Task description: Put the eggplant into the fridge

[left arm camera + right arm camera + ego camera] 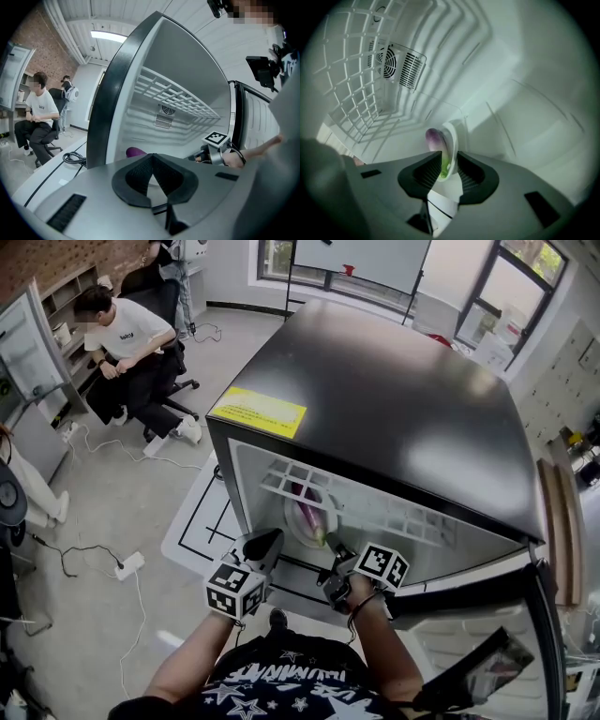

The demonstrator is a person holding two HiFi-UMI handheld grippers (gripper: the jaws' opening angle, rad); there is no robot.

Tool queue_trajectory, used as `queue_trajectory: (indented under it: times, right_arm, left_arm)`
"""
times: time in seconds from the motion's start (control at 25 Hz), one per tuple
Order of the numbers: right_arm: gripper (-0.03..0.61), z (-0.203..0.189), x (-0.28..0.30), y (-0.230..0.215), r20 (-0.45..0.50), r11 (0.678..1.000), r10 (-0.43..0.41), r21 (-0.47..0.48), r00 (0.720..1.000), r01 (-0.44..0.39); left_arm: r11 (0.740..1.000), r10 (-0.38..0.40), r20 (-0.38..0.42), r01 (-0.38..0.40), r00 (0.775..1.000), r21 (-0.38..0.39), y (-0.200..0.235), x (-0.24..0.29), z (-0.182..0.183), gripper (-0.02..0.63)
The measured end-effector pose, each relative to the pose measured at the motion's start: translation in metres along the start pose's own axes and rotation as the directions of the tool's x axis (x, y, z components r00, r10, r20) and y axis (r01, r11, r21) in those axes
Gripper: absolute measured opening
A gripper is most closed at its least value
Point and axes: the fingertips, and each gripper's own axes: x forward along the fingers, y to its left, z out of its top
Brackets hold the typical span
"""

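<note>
Clamping one plate (453,133) by its rim inside the fridge (394,399), right gripper (449,171), one eggplant (435,139) lay on it; left gripper (151,173) was closed, empty; one yellow label (258,412), illegible

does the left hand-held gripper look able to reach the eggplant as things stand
Probably yes: the fridge stands open and the left hand-held gripper faces the eggplant unobstructed, though the right hand-held gripper clamps its plate.

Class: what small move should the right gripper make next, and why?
Probably ease down, then open the right gripper: its jaws clamp the rim of the white plate carrying the purple eggplant, already inside the black fridge; whether it rests yet is unclear.
</note>
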Motion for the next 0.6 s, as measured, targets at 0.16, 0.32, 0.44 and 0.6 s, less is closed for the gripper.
queue_trajectory:
  times: [0.16, 0.32, 0.44, 0.6]
  right_arm:
    - [0.086, 0.002, -0.007, -0.003, 0.020, 1.000, -0.020, -0.016, 1.000, 0.021]
    - [0.085, 0.001, -0.014, -0.004, 0.035, 1.000, -0.023, -0.012, 0.999, 0.023]
    - [0.084, 0.001, -0.020, 0.001, 0.068, 1.000, 0.001, -0.019, 0.998, 0.000]
    - [0.084, -0.003, -0.029, 0.015, 0.115, 0.998, 0.062, -0.031, 0.991, -0.059]
  left_arm:
    - [1.000, -0.003, 0.000, 0.003, 1.000, 0.002, -0.003, -0.003, 0.000, 0.009]
    - [1.000, -0.006, 0.003, 0.006, 1.000, 0.005, -0.007, -0.008, 0.000, 0.009]
    - [1.000, -0.006, 0.006, 0.006, 1.000, 0.006, -0.010, -0.014, -0.001, 0.009]
    - [1.000, -0.005, 0.007, 0.005, 1.000, 0.005, -0.014, -0.025, -0.006, 0.009]
